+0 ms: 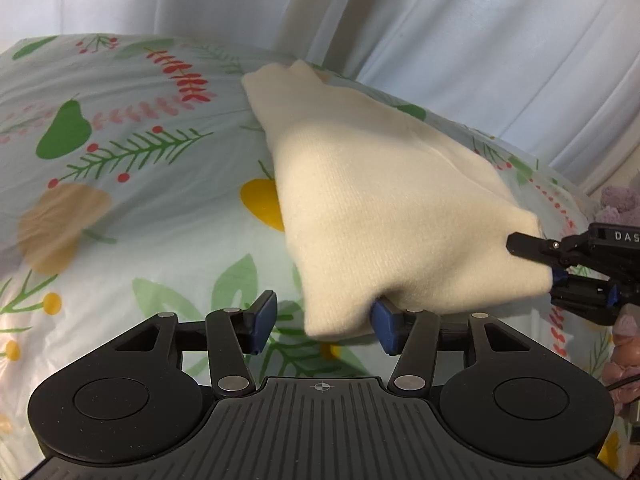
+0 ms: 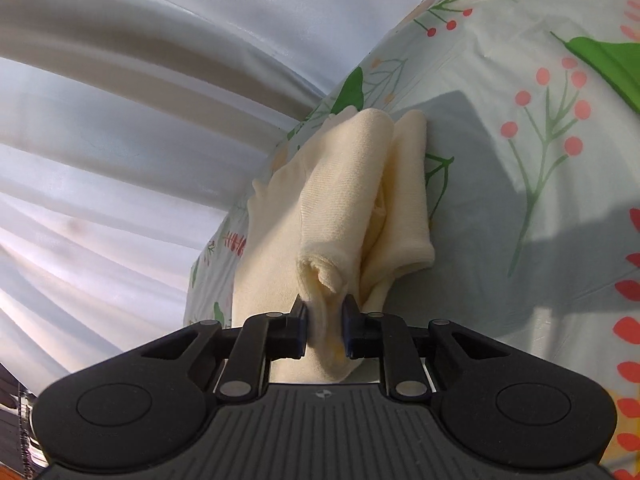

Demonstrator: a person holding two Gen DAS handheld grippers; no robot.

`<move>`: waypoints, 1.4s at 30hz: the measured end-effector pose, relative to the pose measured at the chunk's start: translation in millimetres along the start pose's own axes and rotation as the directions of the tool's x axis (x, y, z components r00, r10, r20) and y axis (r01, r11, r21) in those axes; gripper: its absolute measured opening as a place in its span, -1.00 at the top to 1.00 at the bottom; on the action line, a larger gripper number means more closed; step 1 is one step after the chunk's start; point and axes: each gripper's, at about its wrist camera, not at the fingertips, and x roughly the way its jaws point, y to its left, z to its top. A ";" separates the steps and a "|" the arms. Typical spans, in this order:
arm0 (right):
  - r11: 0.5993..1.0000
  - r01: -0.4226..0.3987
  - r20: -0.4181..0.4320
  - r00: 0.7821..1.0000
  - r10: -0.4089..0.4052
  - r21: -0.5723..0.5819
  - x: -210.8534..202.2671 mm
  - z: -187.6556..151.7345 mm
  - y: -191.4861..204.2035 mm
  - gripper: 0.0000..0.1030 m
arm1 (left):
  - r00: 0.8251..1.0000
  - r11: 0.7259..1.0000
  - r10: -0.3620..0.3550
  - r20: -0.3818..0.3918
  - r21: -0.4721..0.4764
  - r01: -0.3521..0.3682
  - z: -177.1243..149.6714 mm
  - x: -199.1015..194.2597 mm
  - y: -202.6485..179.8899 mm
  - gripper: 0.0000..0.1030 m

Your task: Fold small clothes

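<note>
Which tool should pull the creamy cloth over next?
Probably the right tool: it is shut on the cream cloth at its corner. The left tool is open, with the cloth's edge only draped over one finger.

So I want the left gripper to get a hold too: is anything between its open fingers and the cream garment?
Nothing visible. The left gripper is open, and the cream garment already droops over its right finger, with only the floral cloth beneath. The right gripper is shut on the other corner.
</note>
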 end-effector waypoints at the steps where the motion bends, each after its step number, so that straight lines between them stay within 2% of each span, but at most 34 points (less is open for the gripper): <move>1: 0.996 0.053 0.004 0.999 -0.053 -0.068 2.2 -3.5 6.1 0.69 | 1.000 1.000 0.000 -0.004 -0.009 0.000 1.5 -1.2 3.7 -0.09; 3: 0.978 0.114 0.027 0.993 -0.111 -0.176 4.8 -11.5 19.9 0.69 | 1.000 1.000 -0.005 -0.009 -0.008 0.004 1.9 -2.4 7.8 -0.09; 5: 0.963 0.130 0.049 0.991 -0.121 -0.235 3.3 -14.2 33.7 0.69 | 1.000 1.000 -0.004 0.006 -0.001 0.004 2.4 -6.3 8.5 -0.03; 9: 0.966 0.080 0.033 0.997 -0.074 -0.244 1.3 -6.4 42.5 0.70 | 0.998 1.000 0.009 0.056 -0.011 -0.009 6.6 -16.9 11.6 0.05; 11: 0.959 0.116 0.012 0.993 -0.117 -0.258 6.6 -5.9 40.0 0.69 | 0.998 1.000 0.006 0.064 -0.024 -0.004 8.1 -20.9 16.2 -0.01; 14: 0.952 0.180 0.018 0.983 -0.182 -0.247 4.0 -8.3 33.7 0.47 | 0.999 1.000 0.014 0.036 -0.014 -0.013 6.8 -23.0 17.5 -0.09; 15: 0.951 0.193 0.036 0.981 -0.190 -0.242 -2.1 -9.5 31.0 0.26 | 0.999 1.000 0.026 0.037 0.003 -0.026 5.5 -26.3 17.0 -0.09; 16: 0.953 0.190 0.042 0.982 -0.186 -0.238 -8.4 -11.1 29.5 0.14 | 0.999 0.999 0.037 0.040 0.009 -0.037 5.1 -29.8 17.1 -0.09; 18: 0.963 0.157 0.025 0.988 -0.155 -0.220 -17.8 -11.9 25.3 0.12 | 0.997 0.998 0.055 0.060 -0.002 -0.055 6.2 -38.8 19.0 -0.08; 20: 0.979 0.095 -0.028 0.994 -0.102 -0.181 -22.7 -12.8 20.1 0.11 | 0.994 0.997 0.063 0.087 -0.039 -0.060 10.6 -48.8 22.6 -0.09; 23: 0.992 0.034 -0.085 0.995 -0.045 -0.121 -16.5 -15.9 14.6 0.11 | 0.992 0.996 0.039 0.118 -0.089 -0.028 20.1 -57.8 26.7 -0.16; 25: 0.992 0.048 -0.103 0.993 -0.060 -0.113 -7.1 -17.3 15.3 0.21 | 0.992 0.996 0.043 0.120 -0.086 -0.033 26.2 -56.6 23.3 -0.17; 26: 0.991 0.055 -0.100 0.993 -0.067 -0.120 -1.9 -18.1 17.7 0.40 | 0.991 0.997 0.049 0.122 -0.072 -0.040 29.0 -54.8 19.5 -0.17; 27: 0.989 0.057 -0.087 0.994 -0.070 -0.139 -0.2 -18.8 21.2 0.79 | 0.991 0.997 0.056 0.120 -0.058 -0.049 31.1 -52.6 15.4 -0.17; 30: 0.983 -0.009 -0.018 1.000 0.006 -0.186 -12.3 -17.8 29.6 0.80 | 0.991 0.998 0.060 0.122 -0.016 -0.058 36.8 -44.6 2.5 -0.17; 31: 0.981 0.005 0.002 1.000 -0.005 -0.196 -15.7 -17.0 29.7 0.80 | 0.990 0.998 0.064 0.127 -0.003 -0.064 36.6 -40.2 -2.4 -0.17; 33: 0.965 0.110 0.045 0.994 -0.102 -0.240 -17.4 -16.1 25.6 0.80 | 0.990 0.996 0.084 0.113 0.030 -0.088 35.7 -26.9 -8.0 -0.17; 34: 0.948 0.176 0.047 0.984 -0.170 -0.265 -12.9 -17.6 22.0 0.79 | 0.990 0.993 0.106 0.093 0.046 -0.110 34.1 -18.5 -9.6 -0.17; 36: 0.922 0.255 0.035 0.966 -0.256 -0.291 -3.7 -21.4 16.0 0.77 | 0.985 0.981 0.173 0.026 0.079 -0.174 27.9 2.4 -10.2 -0.22; 38: 0.927 0.250 0.019 0.967 -0.255 -0.280 -6.4 -21.6 12.7 0.70 | 0.975 0.973 0.222 -0.031 0.078 -0.219 21.4 11.1 -6.3 -0.07; 40: 0.926 0.250 0.050 0.968 -0.246 -0.284 -19.9 -18.6 18.2 0.55 | 0.979 0.977 0.204 -0.032 0.071 -0.201 17.8 3.4 -1.5 -0.08; 42: 0.902 0.272 0.130 0.962 -0.242 -0.336 -34.9 -16.3 30.5 0.53 | 0.985 0.984 0.173 0.000 0.042 -0.173 20.6 -10.8 2.0 -0.10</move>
